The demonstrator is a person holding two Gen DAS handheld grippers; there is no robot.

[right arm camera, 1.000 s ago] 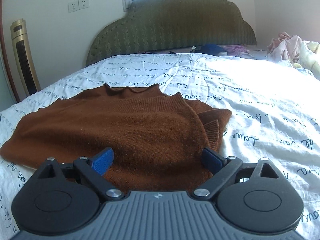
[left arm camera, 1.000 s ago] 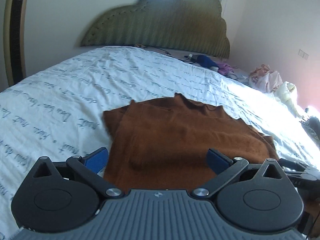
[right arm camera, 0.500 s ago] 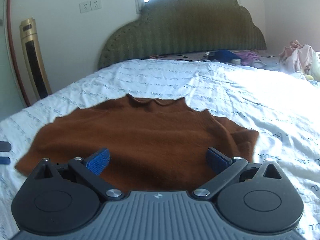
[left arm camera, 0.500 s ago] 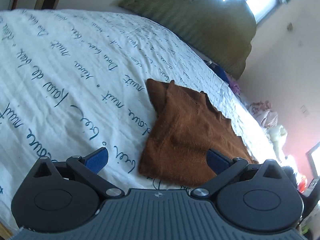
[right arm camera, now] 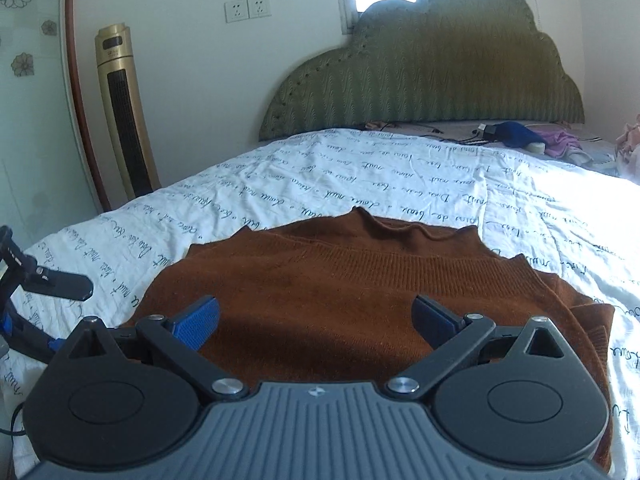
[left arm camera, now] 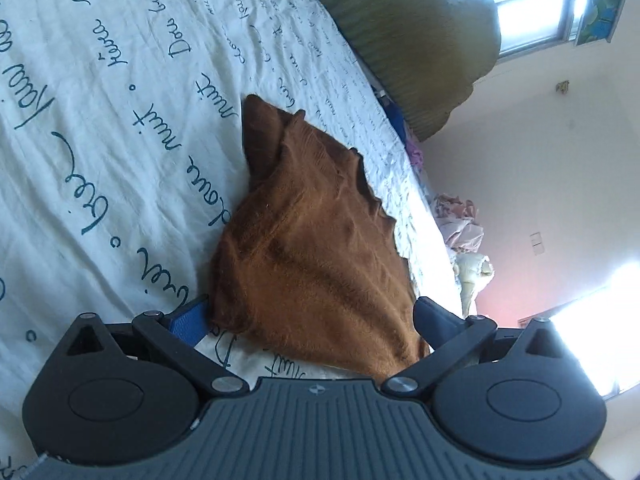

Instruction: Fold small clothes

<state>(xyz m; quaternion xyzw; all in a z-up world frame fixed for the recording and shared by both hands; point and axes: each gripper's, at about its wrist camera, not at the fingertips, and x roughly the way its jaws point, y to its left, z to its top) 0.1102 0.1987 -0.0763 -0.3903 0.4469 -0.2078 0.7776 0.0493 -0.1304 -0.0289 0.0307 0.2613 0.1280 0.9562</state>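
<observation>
A brown knitted sweater (right arm camera: 360, 292) is seen lying flat on a bed covered by a white sheet (right arm camera: 360, 168) printed with dark handwriting. In the right wrist view its neckline is turned to the far side, towards the green scalloped headboard (right arm camera: 432, 80), so that its body axis runs from near to far, while its greater spread is from left to right; a folded sleeve edge is shown at the near right. The right gripper (right arm camera: 316, 316) is held above the near part of the sweater with its blue-padded fingers (right arm camera: 198, 322) spread wide and nothing between them. In the tilted left wrist view the left gripper (left arm camera: 310, 320) is likewise opened wide, the near edge of the sweater (left arm camera: 320, 248) being framed between its fingers; whether the cloth is touched cannot be told. A gold tower fan (right arm camera: 122, 112) is stood at the far left by the wall, and loose clothes (right arm camera: 536, 138) are left at the far right of the bed.
</observation>
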